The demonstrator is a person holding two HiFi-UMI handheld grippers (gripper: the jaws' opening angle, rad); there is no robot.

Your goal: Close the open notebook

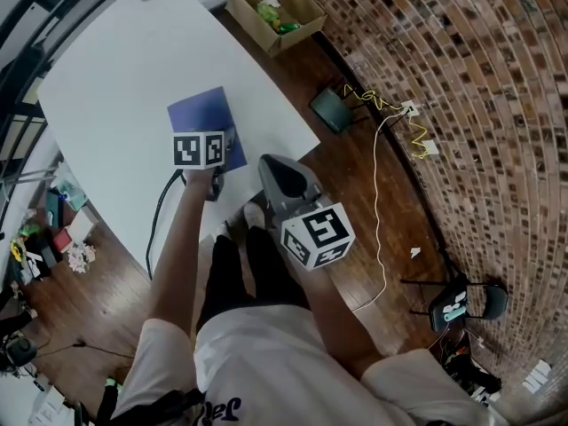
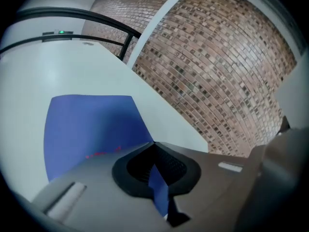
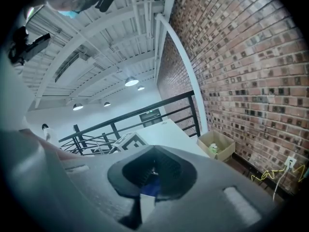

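Observation:
The notebook (image 1: 206,118) lies flat on the white table (image 1: 115,87) with its blue cover (image 2: 91,124) up. My left gripper (image 2: 153,144) hangs over the notebook's near edge, its marker cube (image 1: 198,149) covering that edge in the head view. Its jaws are shut, tips together, with nothing held; only the blue cover shows through the gap behind them. My right gripper (image 1: 269,161) is held off the table's near right edge, above the wooden floor. It (image 3: 153,149) points nearly level toward the railing, and its jaws also meet, shut and holding nothing.
A cardboard box (image 1: 275,7) with green items stands on the floor beyond the table's far right corner. A dark bag (image 1: 330,109), yellow cables (image 1: 390,105) and a folding chair (image 1: 466,304) sit along the brick wall. Clutter lies on the floor at left (image 1: 62,229).

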